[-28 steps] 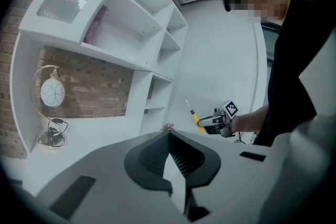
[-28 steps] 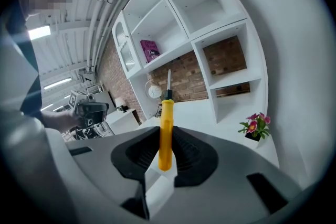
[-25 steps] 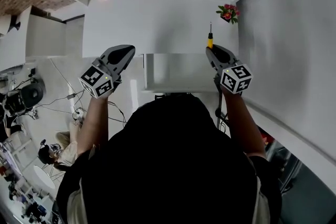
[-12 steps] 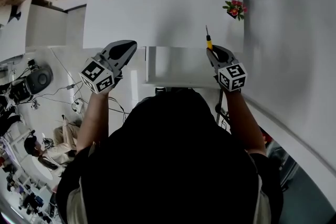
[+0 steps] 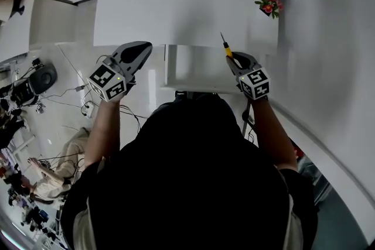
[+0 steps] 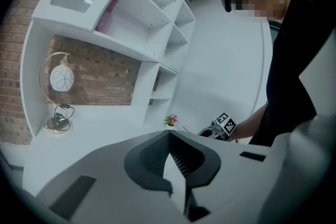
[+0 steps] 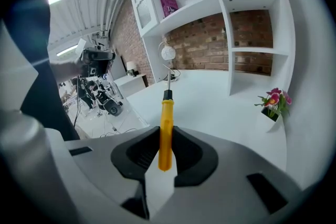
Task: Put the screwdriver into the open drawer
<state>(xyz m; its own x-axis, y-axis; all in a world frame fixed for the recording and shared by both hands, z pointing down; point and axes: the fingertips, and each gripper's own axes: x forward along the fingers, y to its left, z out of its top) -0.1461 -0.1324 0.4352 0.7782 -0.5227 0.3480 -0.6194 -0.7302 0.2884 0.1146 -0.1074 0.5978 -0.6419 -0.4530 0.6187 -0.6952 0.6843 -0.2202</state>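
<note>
Screwdriver (image 7: 165,128) is clamped in right tongs (image 7: 164,152), shaft ahead; drawer (image 5: 170,67) just left; left tongs (image 6: 169,161) closed, empty.

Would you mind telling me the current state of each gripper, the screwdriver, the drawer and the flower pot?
right gripper: shut on the screwdriver's yellow handle.
screwdriver: held, shaft pointing away from the person, not yet in the drawer.
left gripper: shut, nothing between its jaws.
drawer: pulled open, nothing visible inside.
flower pot: upright on the desk.
</note>
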